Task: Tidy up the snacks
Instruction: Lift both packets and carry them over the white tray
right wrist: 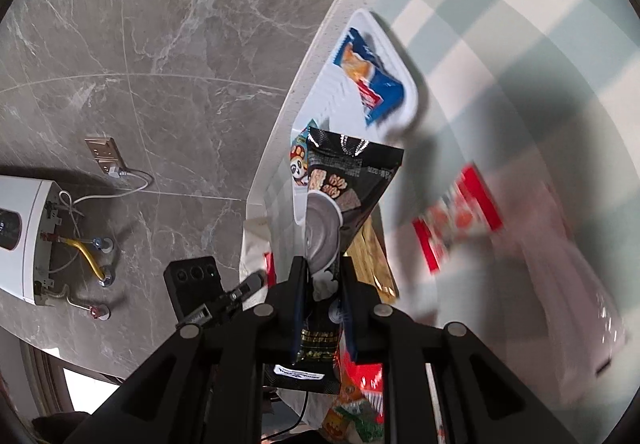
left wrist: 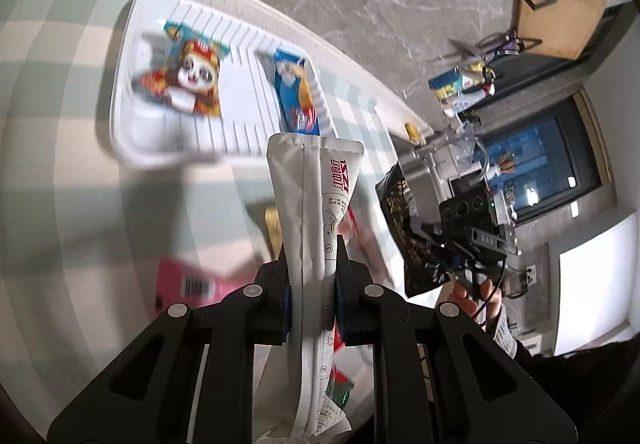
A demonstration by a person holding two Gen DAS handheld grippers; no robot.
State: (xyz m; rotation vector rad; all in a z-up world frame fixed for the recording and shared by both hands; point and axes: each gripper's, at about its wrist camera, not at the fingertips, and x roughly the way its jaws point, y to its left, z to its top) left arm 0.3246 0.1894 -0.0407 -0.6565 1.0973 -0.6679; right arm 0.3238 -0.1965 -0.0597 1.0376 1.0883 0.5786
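My left gripper (left wrist: 312,244) is shut on a white snack packet (left wrist: 308,188) and holds it upright above the checked tablecloth, just in front of a white ribbed tray (left wrist: 248,124). The tray holds a panda snack bag (left wrist: 192,76) and a blue snack bar (left wrist: 294,92). My right gripper (right wrist: 322,264) is shut on a black snack packet (right wrist: 348,176), held up over the table near the tray (right wrist: 316,92). The black packet (left wrist: 408,228) and right gripper also show at the right of the left wrist view.
Loose snacks lie on the tablecloth: a pink packet (left wrist: 192,284), a gold one (left wrist: 272,228), a red-and-white one (right wrist: 456,216) and a pale bag (right wrist: 568,276). The table edge runs beside the grey marble floor (right wrist: 160,44). A wooden stool (left wrist: 560,16) stands beyond.
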